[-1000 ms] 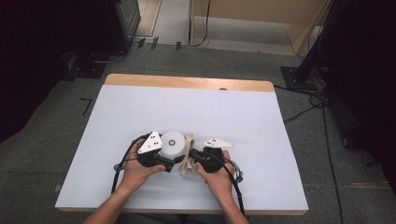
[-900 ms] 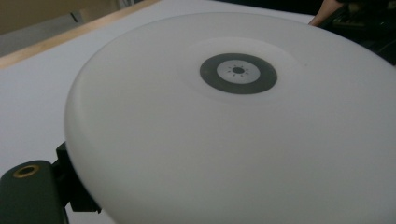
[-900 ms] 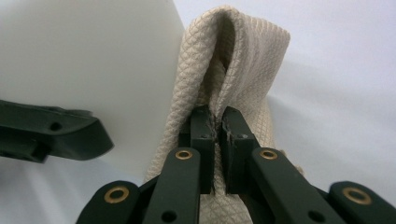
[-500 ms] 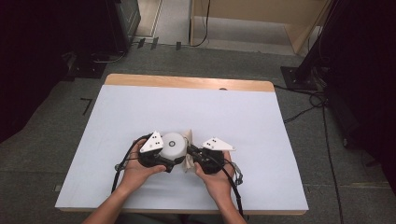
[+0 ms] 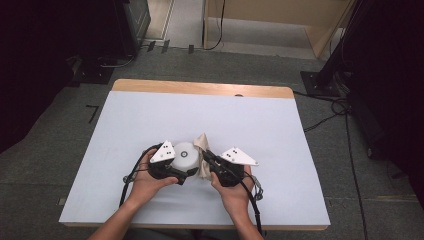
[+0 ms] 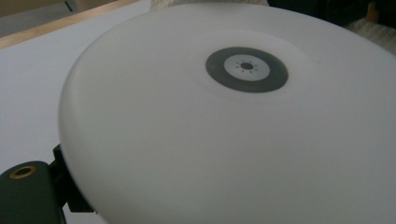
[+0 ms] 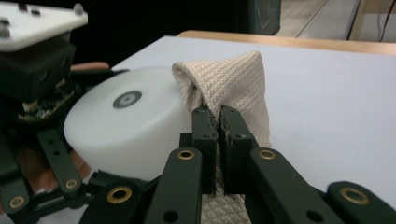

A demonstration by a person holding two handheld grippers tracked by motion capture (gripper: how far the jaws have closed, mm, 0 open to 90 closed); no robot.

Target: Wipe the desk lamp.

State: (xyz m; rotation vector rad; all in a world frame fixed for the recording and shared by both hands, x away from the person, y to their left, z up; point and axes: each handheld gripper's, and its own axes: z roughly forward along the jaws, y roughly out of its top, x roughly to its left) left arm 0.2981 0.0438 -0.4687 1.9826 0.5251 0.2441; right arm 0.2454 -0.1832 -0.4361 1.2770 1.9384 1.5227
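Our right tool [image 7: 218,122] pinches the beige cloth [image 7: 233,84], jaws pressed together on it. Left tool [image 5: 172,169] clamps the white disc [image 5: 186,155] just beside. We judge it best to wipe with steady contact, disc held firm.

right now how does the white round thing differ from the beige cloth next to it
The white round container is smooth, hard-looking and disc-shaped with a grey ring mark on its top; the beige cloth is quilted, soft and bunched into an upright fold. The left gripper grips the container, the right gripper pinches the cloth. Both are pale and touch each other.
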